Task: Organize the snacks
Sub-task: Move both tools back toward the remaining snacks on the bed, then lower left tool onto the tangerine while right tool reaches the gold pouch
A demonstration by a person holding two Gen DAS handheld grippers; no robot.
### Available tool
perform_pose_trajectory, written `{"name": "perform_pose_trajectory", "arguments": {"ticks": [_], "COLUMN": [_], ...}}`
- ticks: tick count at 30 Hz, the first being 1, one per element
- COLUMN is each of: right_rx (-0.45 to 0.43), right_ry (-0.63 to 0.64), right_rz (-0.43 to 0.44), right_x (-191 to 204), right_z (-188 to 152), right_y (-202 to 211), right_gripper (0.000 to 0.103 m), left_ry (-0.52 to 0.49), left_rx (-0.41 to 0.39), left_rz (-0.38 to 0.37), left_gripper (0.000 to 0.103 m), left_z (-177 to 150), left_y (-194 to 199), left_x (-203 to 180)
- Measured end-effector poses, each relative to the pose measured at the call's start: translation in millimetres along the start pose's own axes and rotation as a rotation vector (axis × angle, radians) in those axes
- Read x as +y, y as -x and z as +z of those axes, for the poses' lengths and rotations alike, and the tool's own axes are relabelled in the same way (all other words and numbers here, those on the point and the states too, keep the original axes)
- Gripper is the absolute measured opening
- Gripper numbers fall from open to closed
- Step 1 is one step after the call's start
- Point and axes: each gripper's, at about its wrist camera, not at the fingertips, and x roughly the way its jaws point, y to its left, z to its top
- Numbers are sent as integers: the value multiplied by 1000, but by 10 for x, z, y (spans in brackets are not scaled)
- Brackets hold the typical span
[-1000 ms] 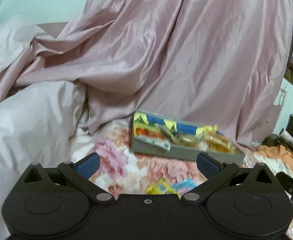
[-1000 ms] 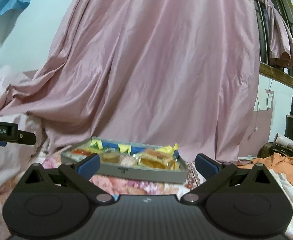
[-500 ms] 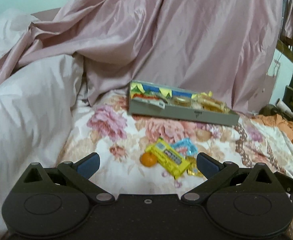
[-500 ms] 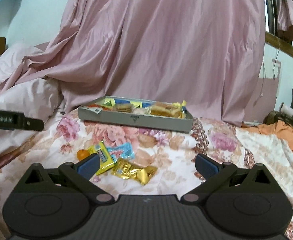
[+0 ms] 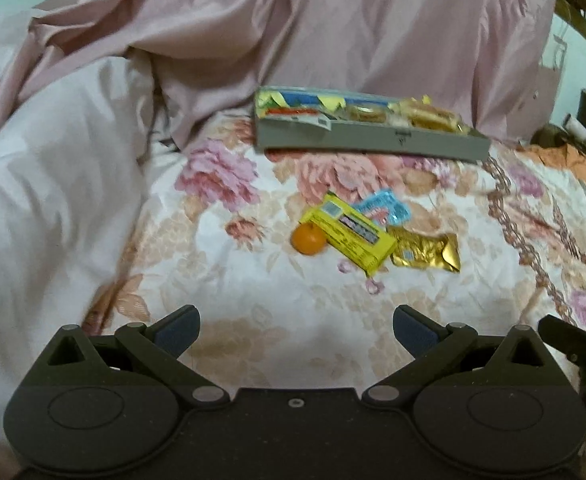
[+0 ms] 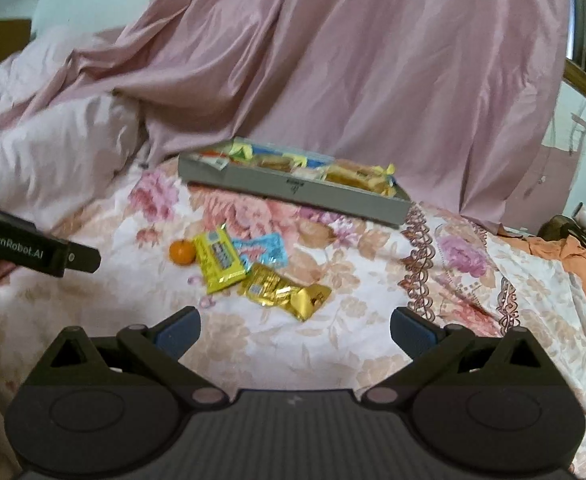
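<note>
Ahead of the left gripper [image 5: 295, 330], in its own wrist view, a grey tray [image 5: 373, 145] sits on the flowered bedspread [image 5: 253, 280] at the foot of a pink drape [image 5: 373, 32], already holding several wrapped snacks. Nearer than the tray lie four loose items in a tight cluster: a small orange [image 5: 309, 239] touching the left side of a yellow packet [image 5: 349, 233], a blue packet [image 5: 385, 207] tucked behind it on the tray side, and a gold packet [image 5: 427, 253] just right of it. The left gripper's jaws are spread wide with nothing between them, well short of the cluster

From the right wrist view, the right gripper [image 6: 295, 330] is likewise released and empty. The gold packet [image 6: 283, 290] lies closest to it, overlapped by the yellow packet [image 6: 217, 260], with the blue packet [image 6: 261, 249] and orange [image 6: 182, 251] beyond, all on the near side of the tray [image 6: 293, 192]. The left gripper's body juts in at the left edge

Judging from the overlap, closing on one wrapper could drag its neighbour along, or nudge the round orange into rolling across the soft bedding. Slick foil may also slip from the pads, and the yielding bedspread could let fingertips snag fabric
</note>
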Motion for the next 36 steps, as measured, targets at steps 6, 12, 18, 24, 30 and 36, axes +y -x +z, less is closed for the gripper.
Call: {"name": "perform_pose_trajectory", "arguments": {"ticks": [6, 12, 18, 24, 30, 36], "right_rx": [75, 207, 285, 314, 366, 355], "right_ry": [2, -117, -165, -56, -10, -12], "right_rz": [25, 86, 108, 120, 230, 322], "right_x": [11, -183, -344, -357, -437, -534], "right_z": [10, 33, 58, 137, 142, 185], "right_y": [-125, -373, -597, -823, -1233, -1633], "right_gripper": [103, 103, 103, 103, 103, 103], "left_ry": [-89, -195, -265, -334, -478, -579], "left_rx": [32, 5, -25, -30, -78, -102], "left_rz": [-29, -23, -16, -10, 75, 56], "left_gripper": [102, 102, 102, 102, 102, 102], "left_z": [116, 222, 280, 310, 359, 375], "left_y": [-148, -324, -481, -672, -912, -1205], "left_x": [-57, -99, -136, -161, -217, -222]}}
